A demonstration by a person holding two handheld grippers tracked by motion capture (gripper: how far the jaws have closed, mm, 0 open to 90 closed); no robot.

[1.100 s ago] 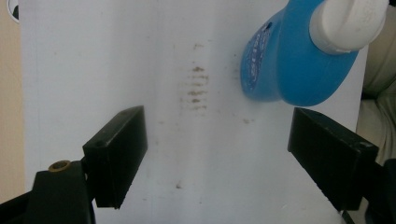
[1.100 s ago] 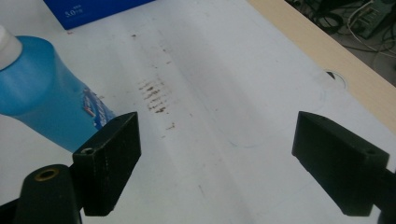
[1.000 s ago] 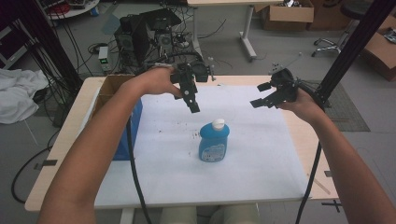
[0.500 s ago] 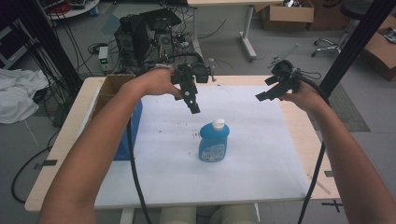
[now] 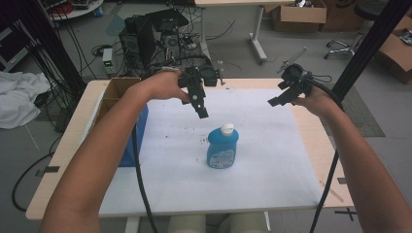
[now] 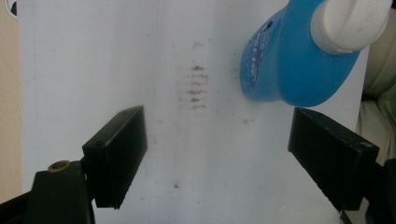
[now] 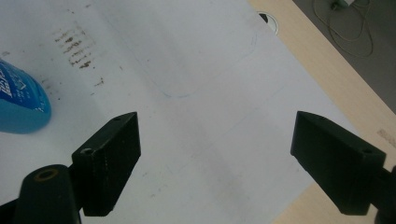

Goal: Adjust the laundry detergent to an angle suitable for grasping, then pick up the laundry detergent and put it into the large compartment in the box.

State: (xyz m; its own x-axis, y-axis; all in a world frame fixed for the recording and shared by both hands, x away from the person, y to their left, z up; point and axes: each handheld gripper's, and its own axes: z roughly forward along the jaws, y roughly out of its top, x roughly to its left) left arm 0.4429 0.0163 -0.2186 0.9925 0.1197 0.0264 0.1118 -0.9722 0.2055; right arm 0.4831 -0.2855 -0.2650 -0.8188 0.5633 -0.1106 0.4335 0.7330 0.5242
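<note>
**A:** What do you count on the table?

**B:** I see one blue bottle (image 5: 222, 147) with one white cap (image 5: 227, 128), upright near the middle of one white sheet (image 5: 272, 160) that covers most of the table (image 5: 318, 141). Far to the left of the bottle, at the table's edge, stand one cardboard box (image 5: 114, 92) and one blue pack (image 5: 136, 141) touching it. I have two grippers, one in each hand.

**A:** Where are they relative to the bottle?

**B:** My left gripper (image 5: 200, 109) hangs just behind and left of the bottle, above the sheet, apart from it. Its own view shows the bottle (image 6: 285, 70) past the jaws, toward the right one, with nothing between them; the jaws stand wide apart. My right gripper (image 5: 279, 99) is well apart from the bottle, behind and to its right, over the sheet's far edge. Its jaws are also spread wide, holding nothing, and the bottle (image 7: 21, 105) sits off beyond the left jaw.

**A:** Any change from a second ago?

**B:** The bottle stayed put. The left gripper has barely shifted. The right gripper has drawn farther back from the bottle.
</note>
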